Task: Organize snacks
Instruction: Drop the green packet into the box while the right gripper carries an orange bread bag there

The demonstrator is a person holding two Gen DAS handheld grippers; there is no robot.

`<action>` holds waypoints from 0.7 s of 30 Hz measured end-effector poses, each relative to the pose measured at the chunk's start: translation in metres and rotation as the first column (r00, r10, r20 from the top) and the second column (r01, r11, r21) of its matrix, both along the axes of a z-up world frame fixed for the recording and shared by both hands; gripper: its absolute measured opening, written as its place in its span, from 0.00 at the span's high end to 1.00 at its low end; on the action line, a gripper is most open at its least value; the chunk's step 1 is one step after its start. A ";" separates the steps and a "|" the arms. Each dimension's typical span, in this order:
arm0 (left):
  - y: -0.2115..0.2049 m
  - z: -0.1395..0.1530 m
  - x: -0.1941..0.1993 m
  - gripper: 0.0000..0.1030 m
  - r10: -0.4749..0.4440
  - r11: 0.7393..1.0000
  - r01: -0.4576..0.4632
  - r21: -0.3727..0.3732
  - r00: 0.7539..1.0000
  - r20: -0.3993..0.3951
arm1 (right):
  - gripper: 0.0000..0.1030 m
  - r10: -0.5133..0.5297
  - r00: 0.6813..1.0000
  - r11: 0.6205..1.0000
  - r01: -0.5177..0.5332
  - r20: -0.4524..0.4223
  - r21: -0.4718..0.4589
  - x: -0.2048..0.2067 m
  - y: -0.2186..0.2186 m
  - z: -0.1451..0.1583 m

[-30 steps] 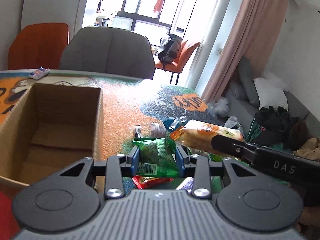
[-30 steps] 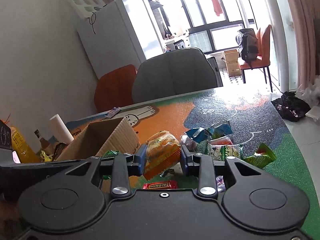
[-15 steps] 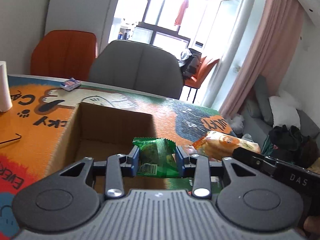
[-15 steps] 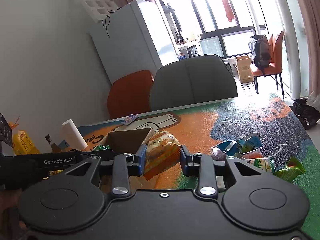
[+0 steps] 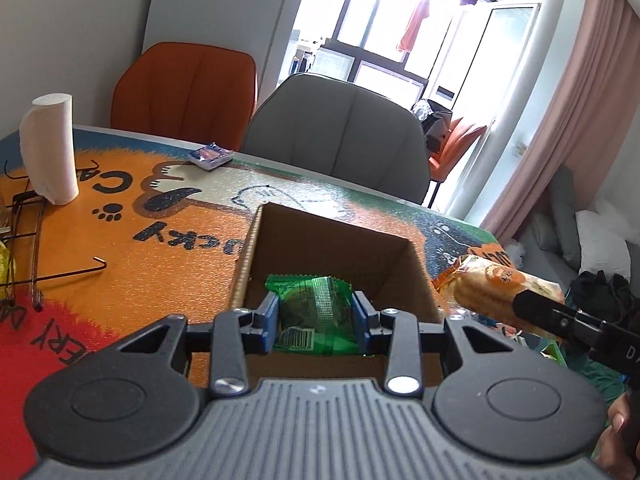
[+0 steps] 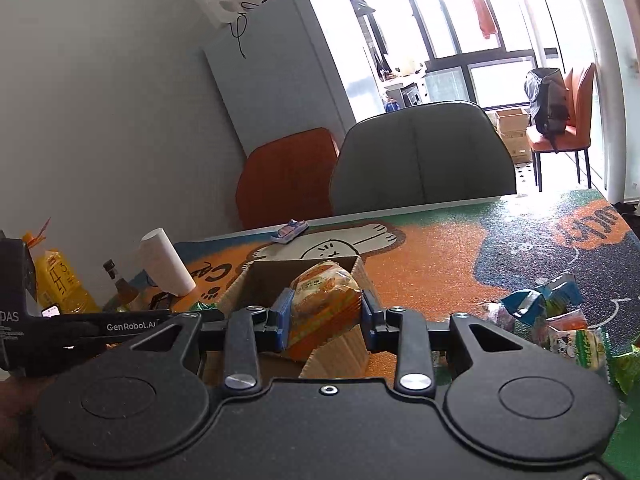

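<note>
My left gripper (image 5: pixel 316 322) is shut on a green snack packet (image 5: pixel 314 314) and holds it over the open cardboard box (image 5: pixel 332 240). In the right wrist view my right gripper (image 6: pixel 325 314) is shut on an orange biscuit packet (image 6: pixel 324 304), above the right wall of the cardboard box (image 6: pixel 304 268). The orange biscuit packet (image 5: pixel 492 284) also shows in the left wrist view, just right of the box, gripped by the other tool. Several loose snack packets (image 6: pixel 560 320) lie on the mat to the right.
A paper roll (image 5: pixel 50 148), a pair of glasses (image 5: pixel 28 240) and a small blue packet (image 5: pixel 210 156) lie on the colourful table mat (image 5: pixel 140 240). A grey chair (image 5: pixel 340 132) and an orange chair (image 5: pixel 184 84) stand behind the table. Bottles (image 6: pixel 60 280) stand at the far left.
Both grippers have swung left from the snack pile to the box, each keeping its packet. The green packet now hangs over the box opening and the orange packet is at its right wall.
</note>
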State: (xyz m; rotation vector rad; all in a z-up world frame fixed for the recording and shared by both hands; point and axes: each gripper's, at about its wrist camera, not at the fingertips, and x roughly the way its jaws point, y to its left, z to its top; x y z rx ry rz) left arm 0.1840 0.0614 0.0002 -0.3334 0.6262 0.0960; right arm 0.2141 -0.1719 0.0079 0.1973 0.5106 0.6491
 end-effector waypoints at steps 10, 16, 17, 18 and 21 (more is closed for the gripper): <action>0.024 -0.002 -0.001 0.35 0.019 0.999 -0.017 -0.045 0.999 0.038 | 0.69 0.028 0.999 0.999 -0.028 -0.024 -0.029 0.010 0.034 -0.006; 0.028 -0.004 -0.004 0.31 0.028 0.999 -0.027 -0.043 0.999 0.029 | 0.49 0.017 0.999 0.997 -0.020 -0.042 -0.070 0.014 0.051 -0.008; 0.027 -0.004 -0.004 0.29 0.028 0.999 -0.027 -0.040 0.999 0.027 | 0.44 0.008 0.999 0.997 -0.011 -0.038 -0.081 0.013 0.051 -0.008; 0.026 -0.004 -0.005 0.27 0.027 0.999 -0.026 -0.034 0.999 0.026 | 0.43 0.002 0.999 0.996 -0.005 -0.038 -0.084 0.012 0.050 -0.008; 0.024 -0.004 -0.006 0.20 0.024 1.000 -0.024 -0.018 1.000 0.020 | 0.40 -0.004 0.998 0.997 0.000 -0.055 -0.076 0.010 0.042 -0.008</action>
